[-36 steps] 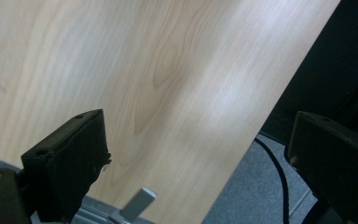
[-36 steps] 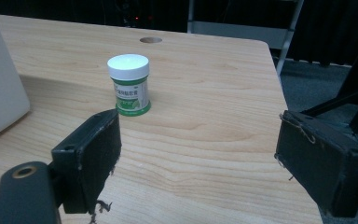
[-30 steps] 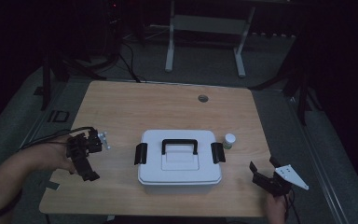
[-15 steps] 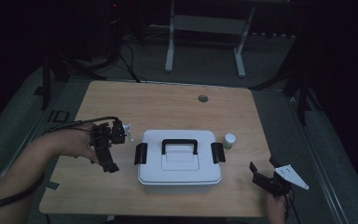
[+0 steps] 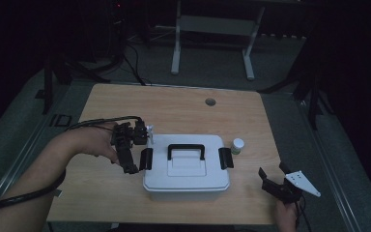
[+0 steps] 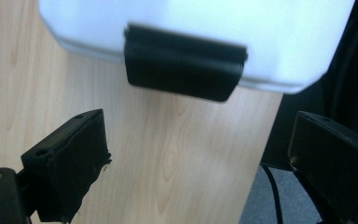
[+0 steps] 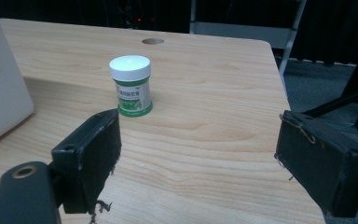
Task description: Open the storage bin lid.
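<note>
A white lidded box (image 5: pixel 186 169) with a black handle (image 5: pixel 186 151) sits mid-table. It has a black latch on its left end (image 5: pixel 146 158) and another on its right end (image 5: pixel 225 158). My left gripper (image 5: pixel 136 153) is open just left of the left latch. In the left gripper view that latch (image 6: pixel 184 70) hangs on the box (image 6: pixel 196 28) ahead of the open gripper (image 6: pixel 200 154), apart from it. My right gripper (image 5: pixel 274 174) rests open at the table's front right. A small green-labelled bottle with a white cap (image 7: pixel 131 86) stands beyond it, also beside the box (image 5: pixel 237 145).
A round cable hole (image 5: pixel 210 102) lies in the wooden table (image 5: pixel 183 111) toward its far edge. The box's corner (image 7: pixel 0 84) rises at the left of the right gripper view. A white desk frame (image 5: pixel 212 29) stands on the floor behind the table.
My left gripper has moved right across the table, up to the box's left latch. The right gripper, box and bottle have stayed put.
</note>
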Motion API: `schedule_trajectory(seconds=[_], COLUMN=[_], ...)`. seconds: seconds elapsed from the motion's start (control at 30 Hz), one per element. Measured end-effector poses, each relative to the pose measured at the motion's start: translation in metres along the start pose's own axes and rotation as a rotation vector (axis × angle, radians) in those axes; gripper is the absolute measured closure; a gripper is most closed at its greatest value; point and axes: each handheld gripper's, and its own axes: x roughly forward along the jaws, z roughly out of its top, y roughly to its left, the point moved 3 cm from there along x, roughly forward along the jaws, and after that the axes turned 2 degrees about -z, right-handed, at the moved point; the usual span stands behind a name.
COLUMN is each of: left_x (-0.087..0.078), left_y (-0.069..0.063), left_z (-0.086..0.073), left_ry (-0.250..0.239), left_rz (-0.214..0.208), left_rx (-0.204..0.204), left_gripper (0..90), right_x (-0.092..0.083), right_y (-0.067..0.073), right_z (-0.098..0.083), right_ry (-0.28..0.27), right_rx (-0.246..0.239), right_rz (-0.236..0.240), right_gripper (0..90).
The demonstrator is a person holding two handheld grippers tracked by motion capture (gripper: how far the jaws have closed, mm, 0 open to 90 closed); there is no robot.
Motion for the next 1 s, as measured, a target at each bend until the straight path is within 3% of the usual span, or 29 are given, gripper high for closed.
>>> schedule_trajectory(seconds=[0.2, 0.6, 0.83, 1.0], left_x=[-0.001, 0.005, 0.006, 0.007], left_y=[-0.001, 0.003, 0.003, 0.007], left_z=[0.018, 0.056, 0.076, 0.086], left_ry=[-0.020, -0.013, -0.034, -0.022], left_rz=[0.002, 0.000, -0.011, -0.020], left_rx=[0.036, 0.103, 0.137, 0.145], left_gripper=[4.4, 4.4, 4.4, 12.6], right_x=[0.001, -0.001, -0.001, -0.001], right_y=[0.001, 0.000, -0.001, -0.001], right_z=[0.000, 0.000, 0.000, 0.000], right_ry=[-0.003, -0.009, -0.014, -0.015], right_rx=[-0.015, 0.003, 0.010, 0.011], right_rz=[0.004, 0.010, 0.016, 0.019], right_gripper=[13.6, 13.6, 13.6, 13.6])
